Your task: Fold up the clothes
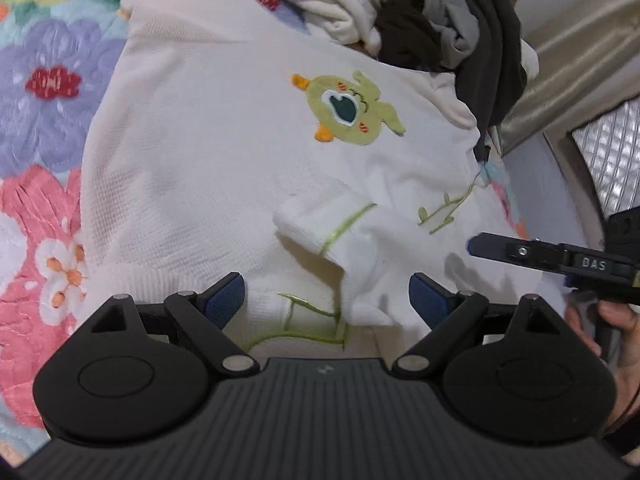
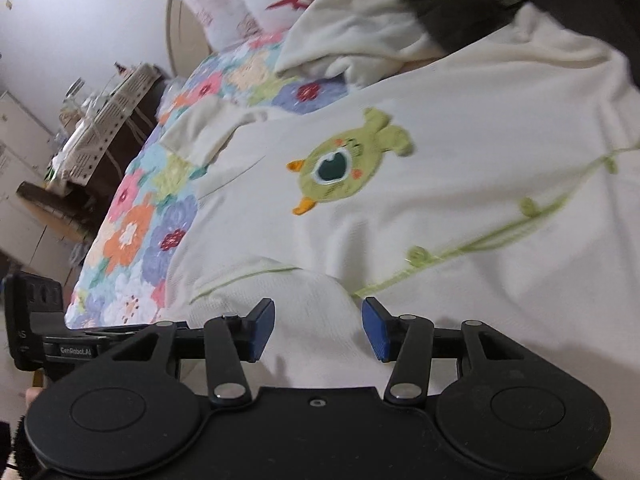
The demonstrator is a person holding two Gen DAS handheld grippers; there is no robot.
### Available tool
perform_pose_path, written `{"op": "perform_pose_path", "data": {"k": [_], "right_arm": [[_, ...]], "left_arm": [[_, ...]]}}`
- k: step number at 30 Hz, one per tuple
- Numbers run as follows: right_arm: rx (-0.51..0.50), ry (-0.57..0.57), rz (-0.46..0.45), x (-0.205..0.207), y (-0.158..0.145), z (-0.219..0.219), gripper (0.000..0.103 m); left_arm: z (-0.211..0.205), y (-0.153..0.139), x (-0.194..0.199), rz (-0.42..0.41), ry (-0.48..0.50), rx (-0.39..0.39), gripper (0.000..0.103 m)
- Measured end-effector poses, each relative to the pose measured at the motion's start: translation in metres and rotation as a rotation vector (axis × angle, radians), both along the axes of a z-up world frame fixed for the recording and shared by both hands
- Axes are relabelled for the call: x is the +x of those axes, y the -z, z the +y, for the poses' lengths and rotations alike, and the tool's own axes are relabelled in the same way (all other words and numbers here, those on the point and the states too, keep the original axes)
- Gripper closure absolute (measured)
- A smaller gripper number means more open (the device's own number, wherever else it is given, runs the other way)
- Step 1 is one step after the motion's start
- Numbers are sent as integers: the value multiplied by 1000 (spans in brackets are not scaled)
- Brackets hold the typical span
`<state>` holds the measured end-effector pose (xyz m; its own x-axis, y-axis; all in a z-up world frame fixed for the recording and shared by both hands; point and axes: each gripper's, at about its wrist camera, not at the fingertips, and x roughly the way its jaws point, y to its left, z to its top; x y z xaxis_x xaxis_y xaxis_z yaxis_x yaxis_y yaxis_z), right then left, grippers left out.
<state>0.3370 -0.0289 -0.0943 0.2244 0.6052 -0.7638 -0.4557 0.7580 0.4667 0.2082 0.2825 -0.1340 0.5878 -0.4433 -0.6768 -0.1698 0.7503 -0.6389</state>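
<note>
A white knit sweater (image 1: pixel 208 152) with a green monster patch (image 1: pixel 348 108) and green vine stitching lies flat on a floral quilt (image 1: pixel 44 120). One sleeve with a green-striped cuff (image 1: pixel 320 224) is folded across its lower front. My left gripper (image 1: pixel 327 300) is open and empty just above the sweater's near hem. My right gripper (image 2: pixel 318 330) is open and empty over the sleeve fold (image 2: pixel 280 300); it also shows at the right edge of the left wrist view (image 1: pixel 520 252). The patch shows in the right wrist view (image 2: pixel 344 164) too.
A pile of unfolded cream, grey and dark clothes (image 1: pixel 432 20) sits behind the sweater. A pillow with a red mark (image 2: pixel 276 0) lies at the bed's head. A cluttered desk (image 2: pixel 92 128) stands beyond the bed's far side. A wall and window (image 1: pixel 608 152) are at right.
</note>
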Motion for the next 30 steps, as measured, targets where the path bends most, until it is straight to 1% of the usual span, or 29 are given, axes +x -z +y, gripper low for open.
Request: {"op": "perform_pose_path", "data": {"k": [3, 4, 6, 7, 8, 9, 10, 11, 12, 14, 16, 18, 19, 20, 21, 22, 23, 24, 25, 26, 27, 28, 29, 30], "right_arm": [[-6, -30, 57, 19, 14, 16, 48], [-5, -30, 81, 24, 21, 19, 47], [7, -44, 140, 30, 35, 23, 46], [18, -55, 170, 33, 41, 25, 46], [45, -76, 196, 32, 45, 26, 45], [72, -100, 200, 29, 47, 27, 56], [79, -122, 182, 26, 45, 29, 88], [87, -143, 165, 22, 43, 31, 94], [94, -162, 135, 19, 40, 33, 95], [108, -190, 1, 10, 25, 35, 95], [145, -221, -159, 0, 7, 33, 95], [193, -238, -305, -10, -5, 30, 95], [194, -243, -383, -16, -8, 29, 95], [171, -242, -430, -18, -7, 31, 95], [129, -234, -438, -16, -2, 34, 90], [81, -215, -387, -9, 8, 37, 82], [34, -196, -336, -2, 19, 39, 73], [-13, -176, -285, 5, 29, 42, 62], [-45, -154, -237, 12, 37, 43, 62], [-34, -122, -200, 18, 42, 40, 62], [-20, -90, -161, 24, 46, 36, 58], [6, -63, -118, 30, 47, 32, 57], [33, -46, -86, 34, 49, 28, 57], [49, -42, -65, 36, 49, 26, 57]], "left_arm": [[3, 12, 9, 14, -18, -36, 13], [2, 13, 12, 0, -16, -44, 13], [0, 14, 18, -35, -22, -52, 18], [-3, 13, 19, -65, -15, -44, 40], [-7, 12, 19, -95, -8, -36, 69], [-12, 9, 19, -121, 18, -9, 77], [-20, 3, 19, -147, 37, 44, 88], [-27, -2, 18, -174, 57, 97, 96], [-32, -9, 16, -212, 64, 146, 98], [-38, -26, 9, -312, 51, 231, 101], [-43, -44, 1, -417, 24, 305, 101], [-45, -56, -7, -493, -14, 382, 101], [-43, -57, -10, -522, -22, 386, 100], [-40, -56, -8, -509, -20, 372, 96], [-36, -49, 0, -440, -18, 348, 93], [-31, -38, 10, -351, -23, 330, 75], [-27, -25, 20, -260, -33, 318, 51], [-20, -6, 28, -157, -52, 296, 49], [-13, 10, 33, -96, -63, 257, 49], [-6, 23, 37, -55, -79, 203, 49], [0, 27, 39, -49, -99, 152, 48], [6, 31, 42, -43, -118, 101, 45], [12, 31, 48, -30, -127, 46, 33], [17, 32, 55, -17, -127, -12, 26]]}}
